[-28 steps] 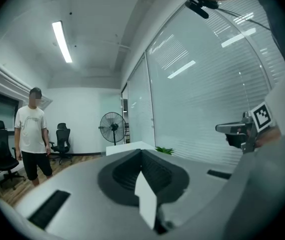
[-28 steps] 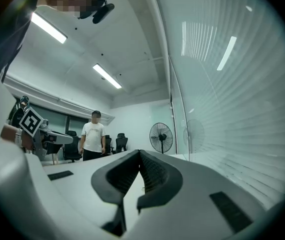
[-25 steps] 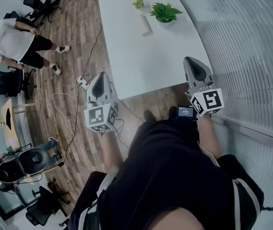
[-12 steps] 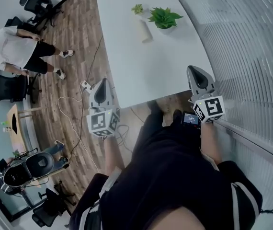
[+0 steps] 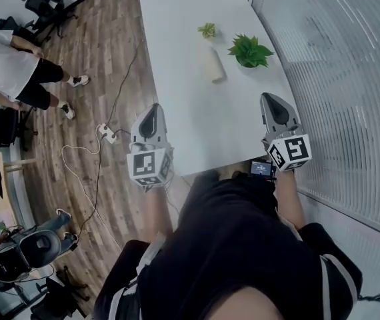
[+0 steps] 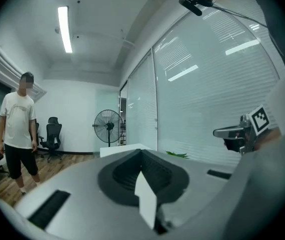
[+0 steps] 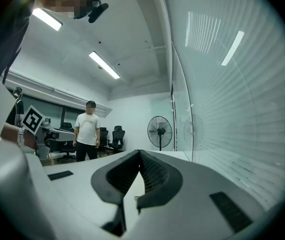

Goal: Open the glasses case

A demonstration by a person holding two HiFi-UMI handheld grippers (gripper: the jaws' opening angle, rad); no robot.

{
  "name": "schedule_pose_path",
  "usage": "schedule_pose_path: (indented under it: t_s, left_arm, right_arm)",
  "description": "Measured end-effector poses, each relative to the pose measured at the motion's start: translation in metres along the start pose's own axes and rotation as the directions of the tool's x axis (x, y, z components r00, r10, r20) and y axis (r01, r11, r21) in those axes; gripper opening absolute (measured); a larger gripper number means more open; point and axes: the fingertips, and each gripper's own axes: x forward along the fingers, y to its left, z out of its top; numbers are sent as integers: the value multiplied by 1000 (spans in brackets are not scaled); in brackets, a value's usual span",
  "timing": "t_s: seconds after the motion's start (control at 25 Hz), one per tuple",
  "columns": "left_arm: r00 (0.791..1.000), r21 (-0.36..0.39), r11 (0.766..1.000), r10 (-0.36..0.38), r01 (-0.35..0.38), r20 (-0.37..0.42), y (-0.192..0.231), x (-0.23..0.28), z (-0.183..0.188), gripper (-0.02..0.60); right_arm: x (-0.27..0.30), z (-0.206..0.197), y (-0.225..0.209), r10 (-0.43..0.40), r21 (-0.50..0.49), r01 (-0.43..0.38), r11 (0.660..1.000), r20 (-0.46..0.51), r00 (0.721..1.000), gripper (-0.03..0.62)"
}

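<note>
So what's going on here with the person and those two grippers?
A person stands at the near end of a white table, holding the left gripper and right gripper in the air near its edge. Both have fingers closed together on nothing. Farther along lies a pale oblong object, possibly the glasses case, beside a potted plant and a smaller plant. Nothing is being touched.

Left gripper, right gripper: both pointing forward, well apart, level with each other. Jaws pressed together on both, nothing between. Forearms extended.
</note>
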Motion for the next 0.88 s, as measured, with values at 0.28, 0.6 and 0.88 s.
schedule_pose_path:
  t_s: [0.28, 0.6, 0.88]
  left_arm:
    - [999, -27, 999, -35, 35, 5, 23, 29, -8, -1]
    - [1000, -25, 1000, 14, -14, -6, 26, 43, -2, -1]
    - [999, -6, 999, 41, -41, -19, 19, 47, 6, -1]
  right_arm:
    - [40, -11, 24, 38, -21, -39, 999, -57, 998, 15]
    - [76, -11, -2, 74, -13, -75, 997, -27, 997, 15]
    - [90, -18, -8, 119, -38, -120, 992, -16, 993, 32]
